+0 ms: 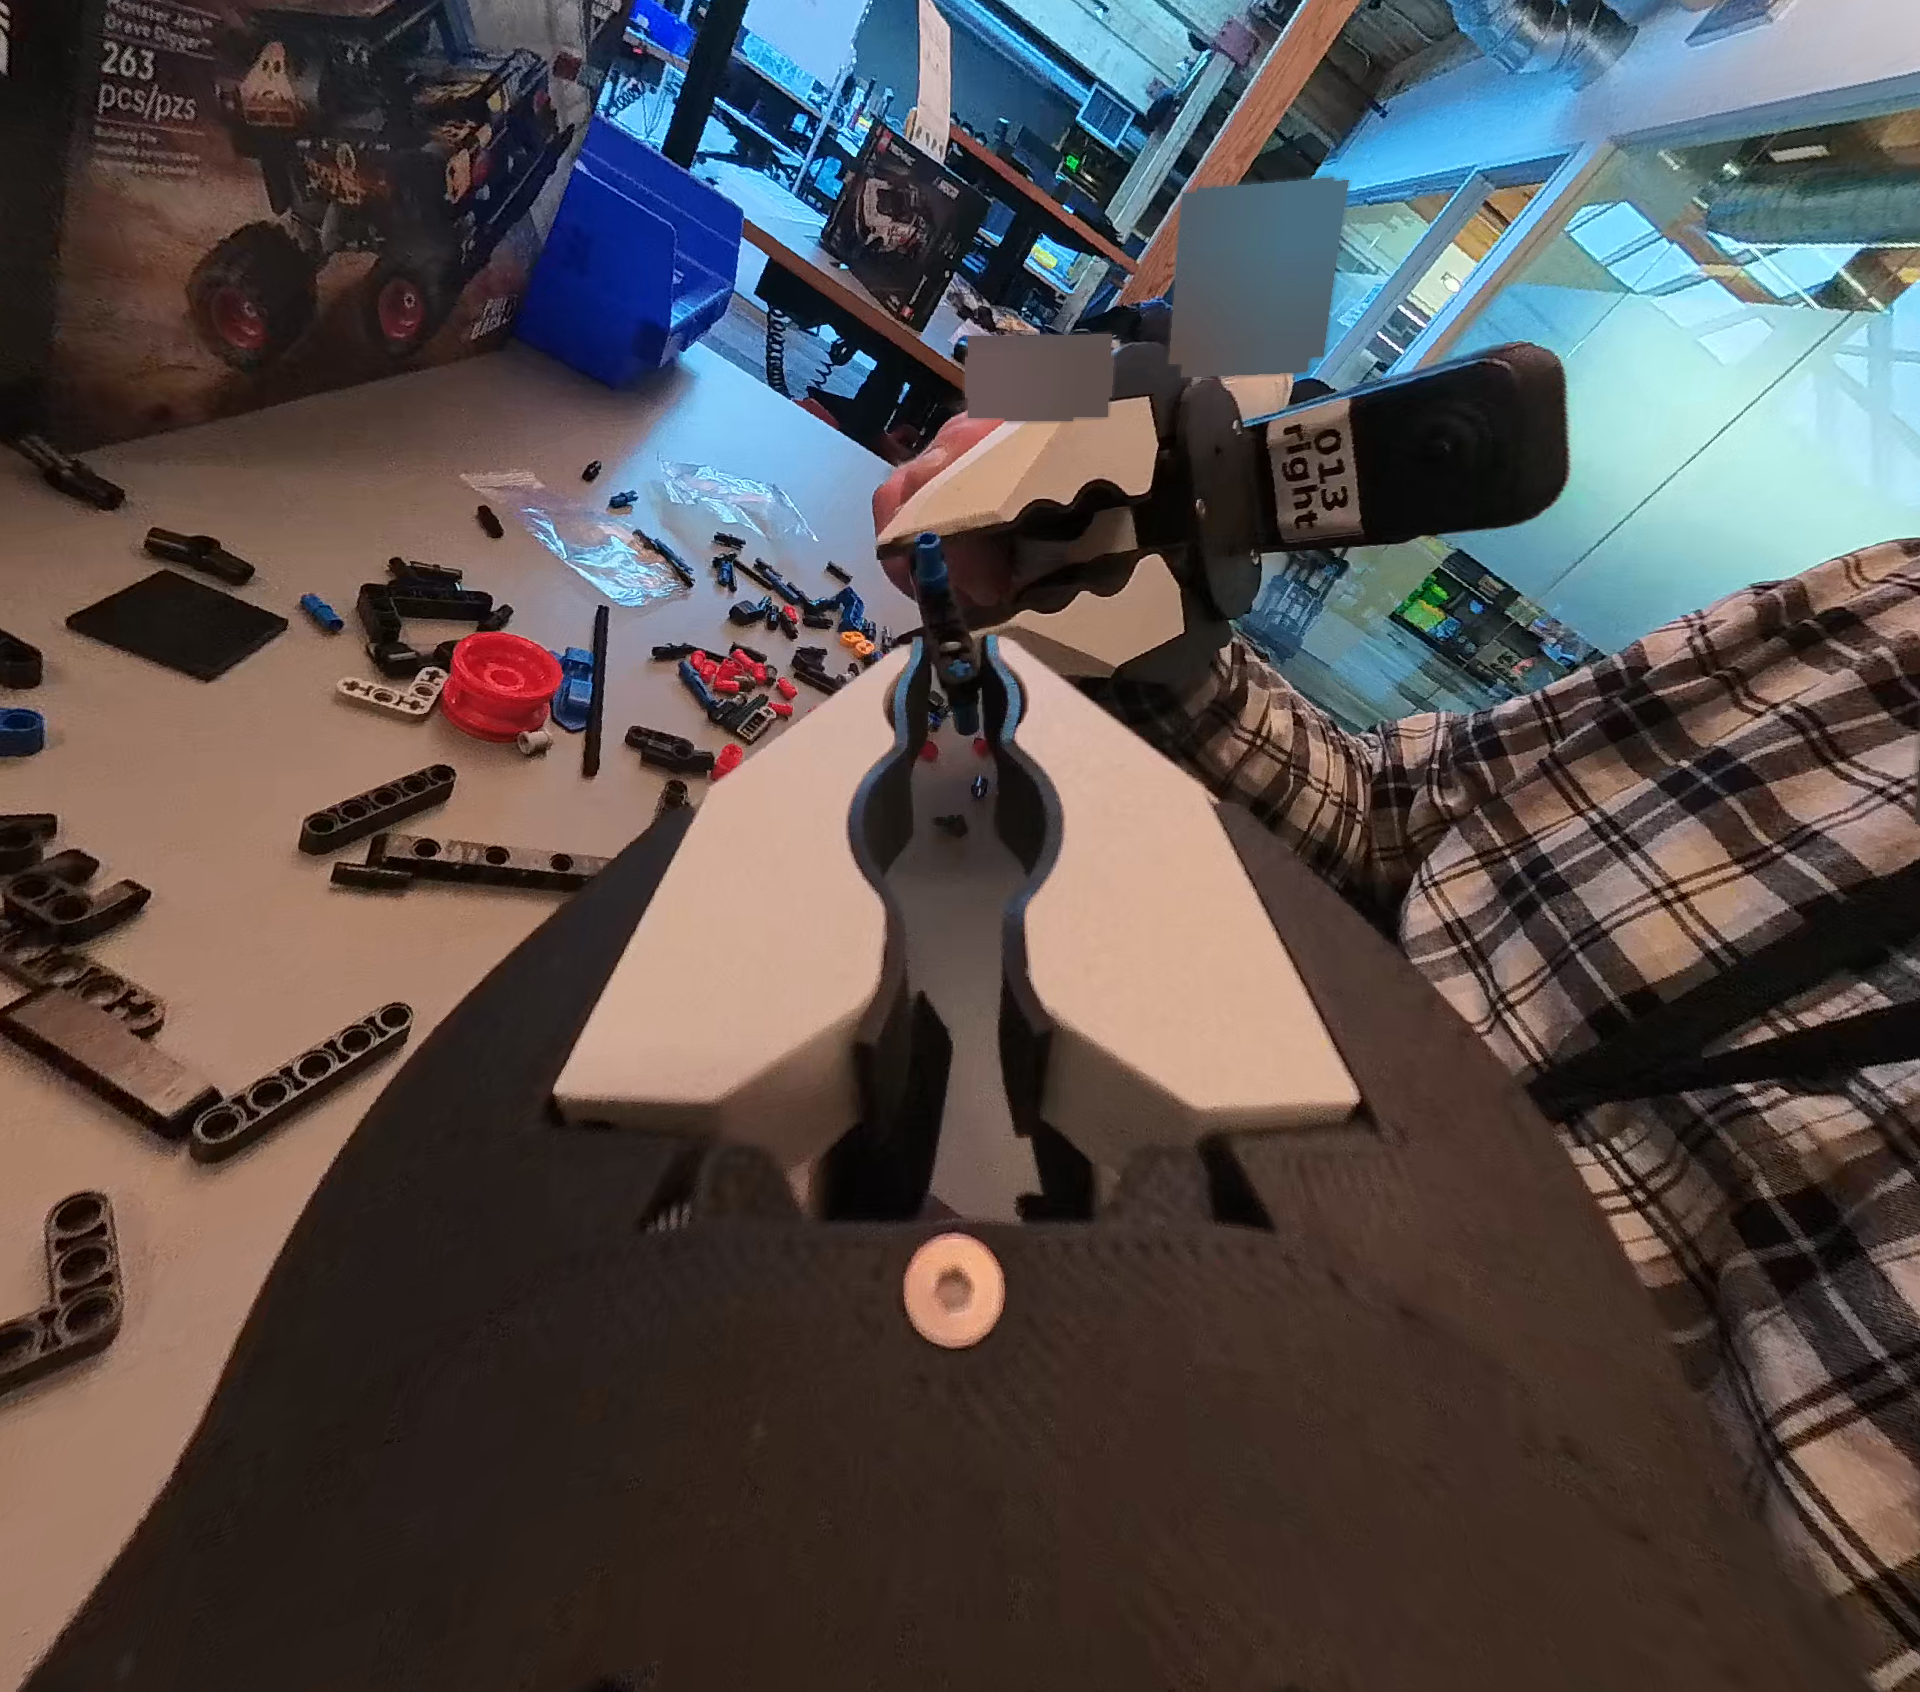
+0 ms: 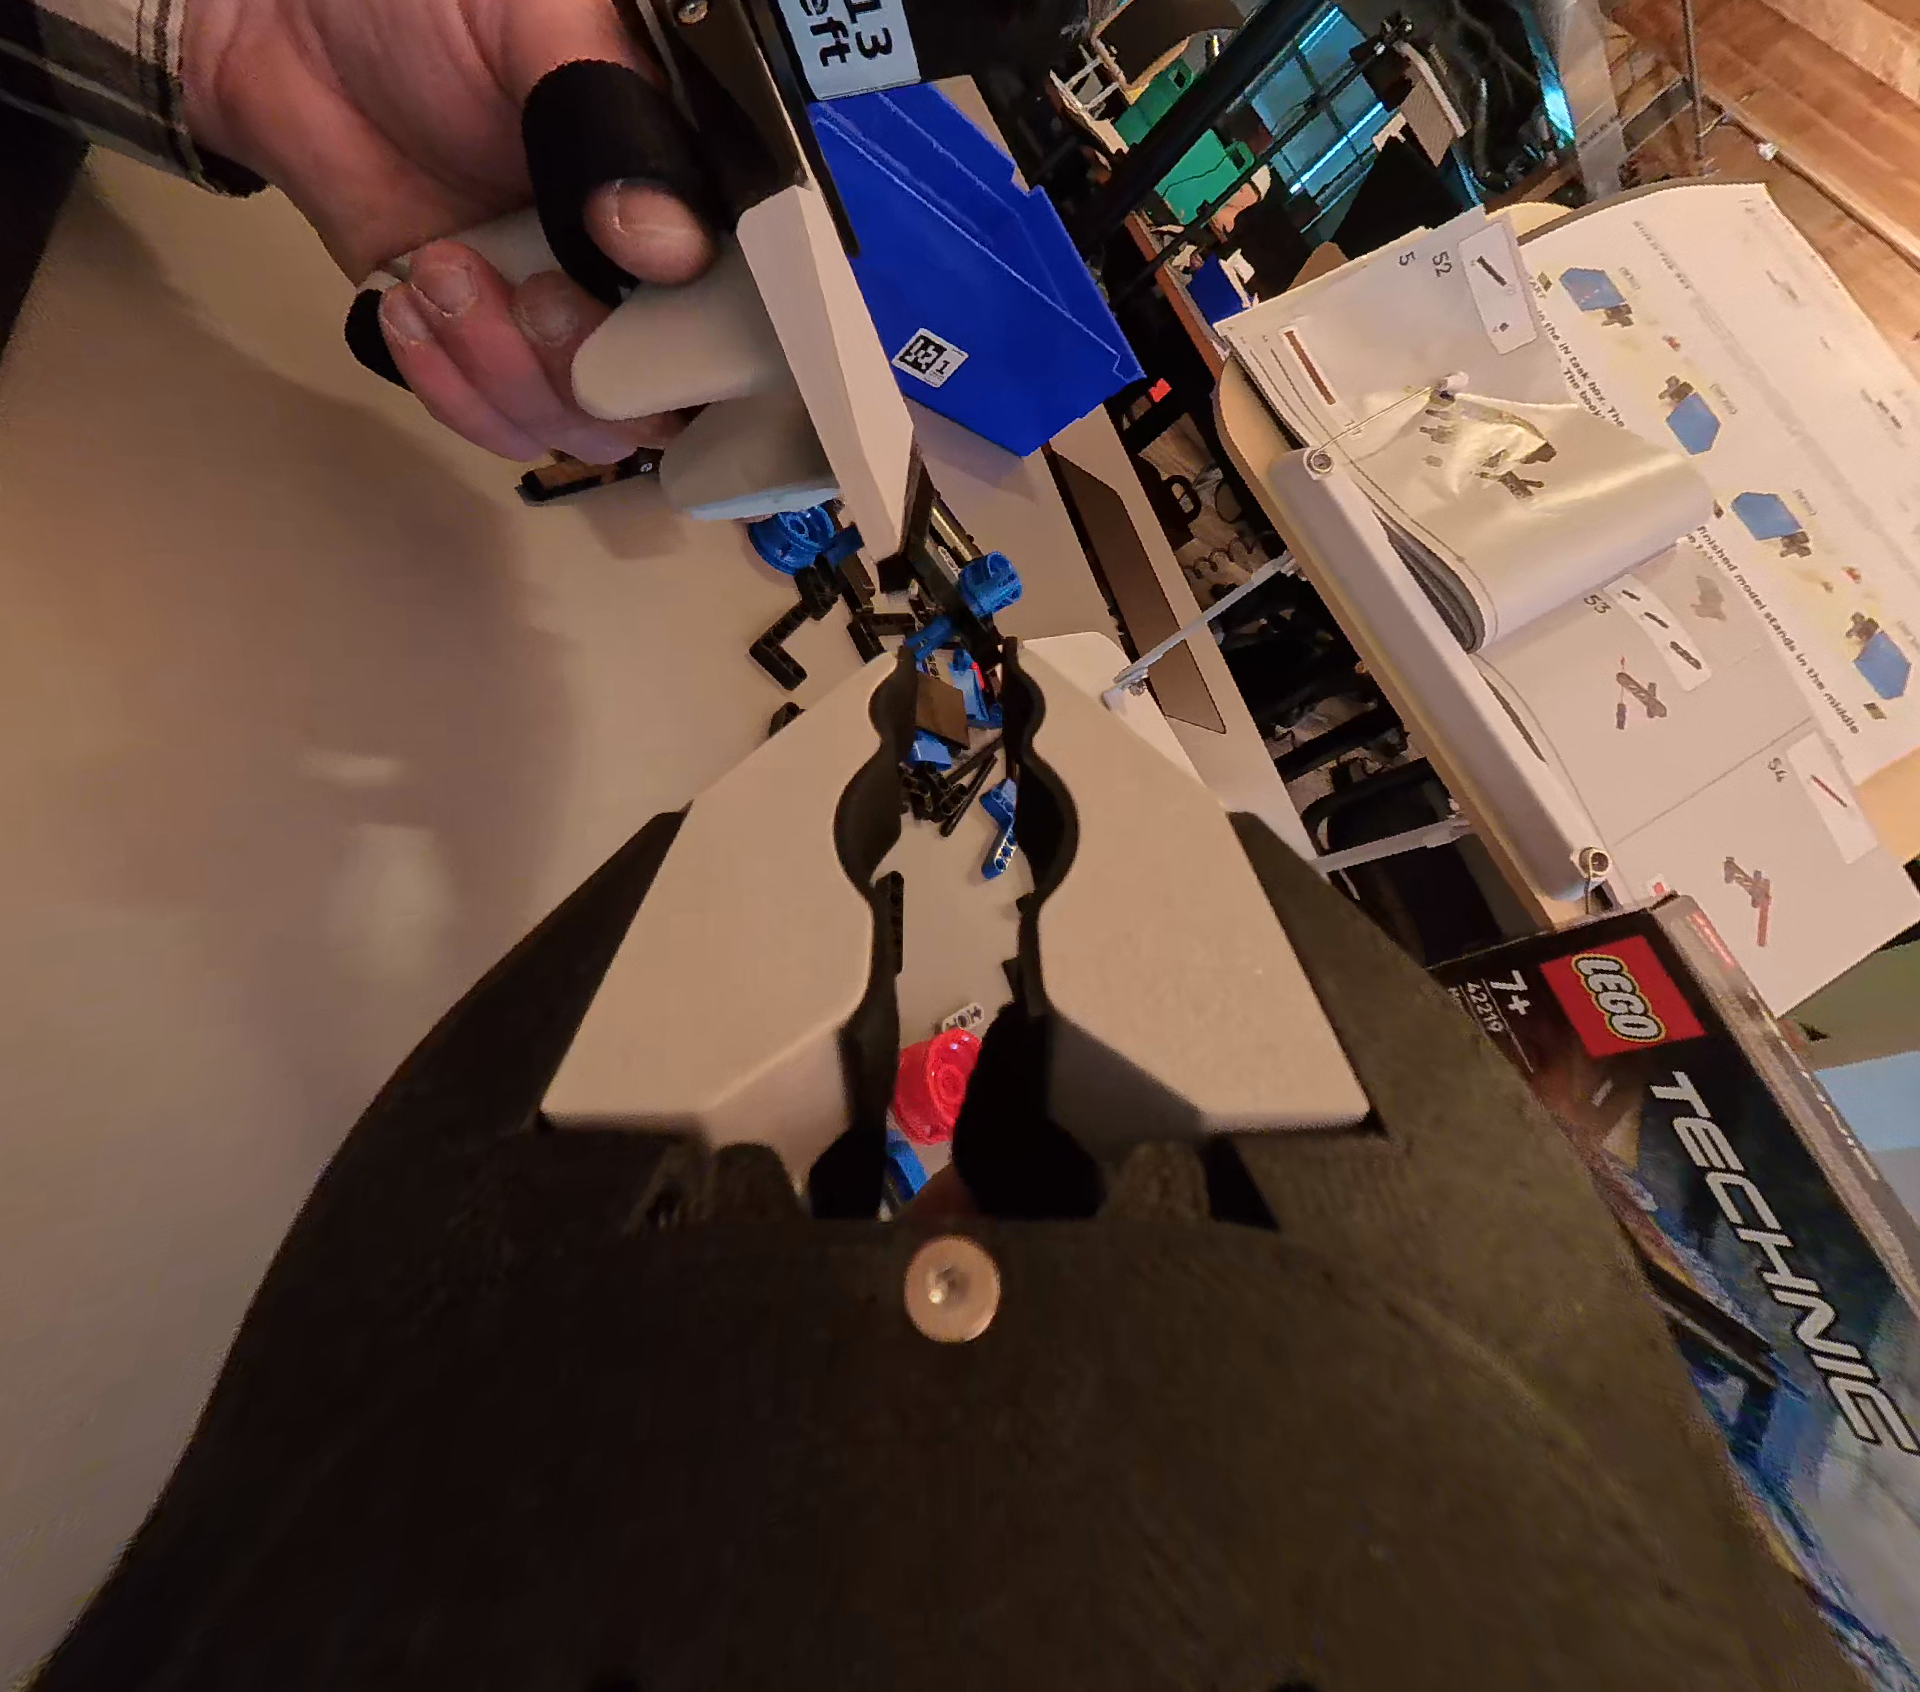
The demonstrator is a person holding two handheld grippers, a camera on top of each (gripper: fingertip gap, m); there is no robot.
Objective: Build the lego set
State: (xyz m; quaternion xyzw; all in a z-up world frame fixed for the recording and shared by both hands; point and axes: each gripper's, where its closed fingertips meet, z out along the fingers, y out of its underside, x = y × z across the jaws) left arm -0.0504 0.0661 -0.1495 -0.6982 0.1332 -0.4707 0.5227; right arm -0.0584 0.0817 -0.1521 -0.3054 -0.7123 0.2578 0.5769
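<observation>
Your left gripper point(image 1: 951, 676), frame centre, pinches a thin black-and-blue lego assembly point(image 1: 943, 624) at its tips. Your right gripper point(image 2: 961, 686) has jaws nearly together on a small dark piece point(image 2: 940, 707); whether they grip it, you cannot tell. Loose parts point(image 1: 499, 686) lie on the table point(image 1: 260, 769), centre left.

My right gripper point(image 2: 961, 686) pinches a small dark piece point(image 2: 940, 704); my left gripper point(image 2: 883, 541) hangs above scattered bricks point(image 2: 961, 795).

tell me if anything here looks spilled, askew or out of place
Nothing looks damaged. The lego parts lie scattered loose across the table beside torn clear bags, which looks like ordinary building mess. The left tongs pinch a small black and blue assembly tilted off upright.
</observation>
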